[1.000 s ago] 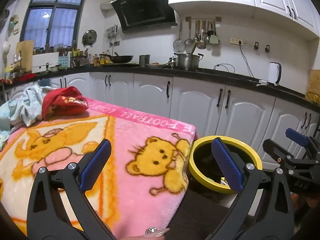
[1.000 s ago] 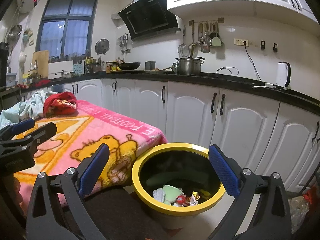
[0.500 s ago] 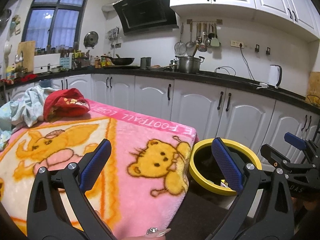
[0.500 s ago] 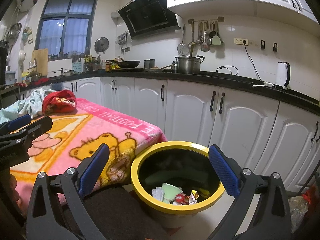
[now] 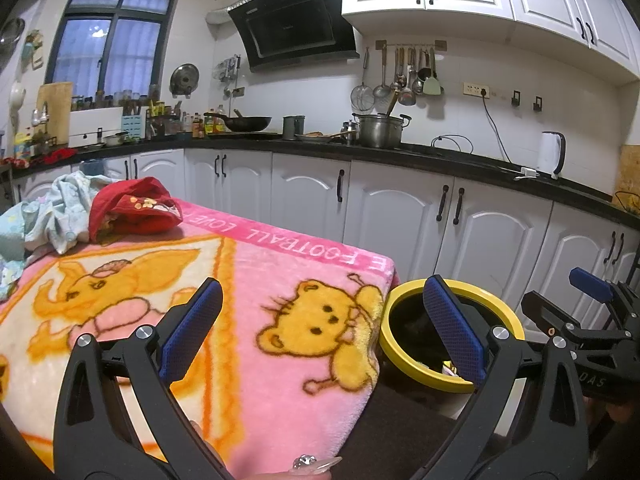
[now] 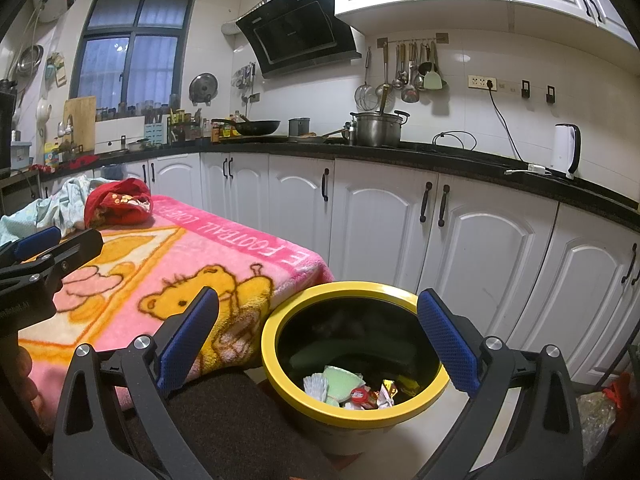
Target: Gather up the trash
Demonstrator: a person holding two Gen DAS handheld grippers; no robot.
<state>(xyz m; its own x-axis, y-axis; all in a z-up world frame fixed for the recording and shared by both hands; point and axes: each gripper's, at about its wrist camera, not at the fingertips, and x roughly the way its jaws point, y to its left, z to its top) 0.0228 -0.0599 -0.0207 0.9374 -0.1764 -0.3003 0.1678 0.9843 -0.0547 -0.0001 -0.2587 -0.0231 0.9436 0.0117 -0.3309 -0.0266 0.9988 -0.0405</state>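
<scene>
Below right claw (image 6: 318, 336), trash bin (image 6: 280, 364)

The pink blanket (image 5: 280, 264) bore upside-down white letters reading "FOOTBALL" and part of "LOVE"; the right gripper (image 5: 592, 364) body showed "DAS"

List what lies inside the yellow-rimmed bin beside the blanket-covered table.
Inside the yellow-rimmed bin, the right wrist view shows crumpled white paper, a pale green piece and small red and yellow wrappers. Anything underneath, and the dark far wall, cannot be seen.
</scene>
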